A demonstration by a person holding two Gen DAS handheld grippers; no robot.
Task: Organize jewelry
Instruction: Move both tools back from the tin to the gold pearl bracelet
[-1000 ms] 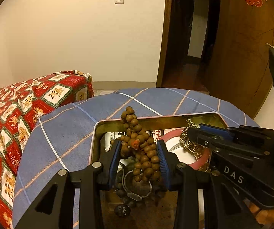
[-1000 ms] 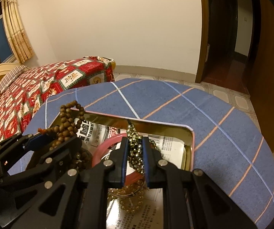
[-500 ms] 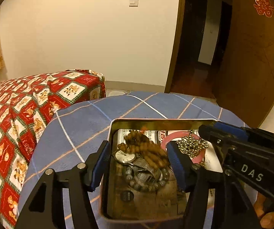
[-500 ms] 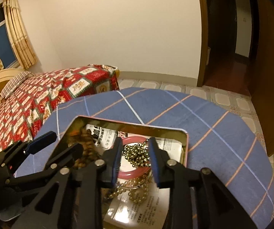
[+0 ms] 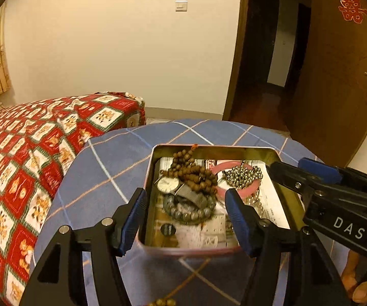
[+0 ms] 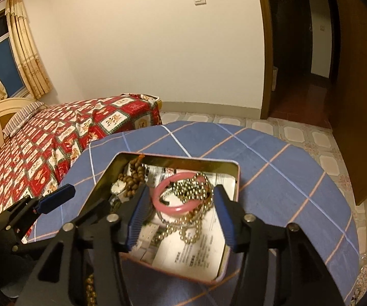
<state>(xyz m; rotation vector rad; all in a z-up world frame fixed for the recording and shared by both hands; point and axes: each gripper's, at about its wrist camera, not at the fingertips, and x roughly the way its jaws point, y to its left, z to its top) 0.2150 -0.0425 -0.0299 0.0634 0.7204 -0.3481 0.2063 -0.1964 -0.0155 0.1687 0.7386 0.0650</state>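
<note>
An open metal tin sits on the blue checked tablecloth. In it lie a brown wooden bead strand, a wristwatch, a grey bead bracelet, a pink bangle and a shiny metal bead chain. My left gripper is open and empty above the tin's near edge. My right gripper is open and empty, above the bangle and chain; it also shows in the left wrist view.
The round table stands beside a bed with a red patterned cover. A few loose beads lie at the table's near edge. An open wooden door and doorway are at the back right.
Both grippers opened and pulled back and up from the tin. The wooden beads dropped from the left gripper and the metal chain from the right one; both now lie in the tin.
</note>
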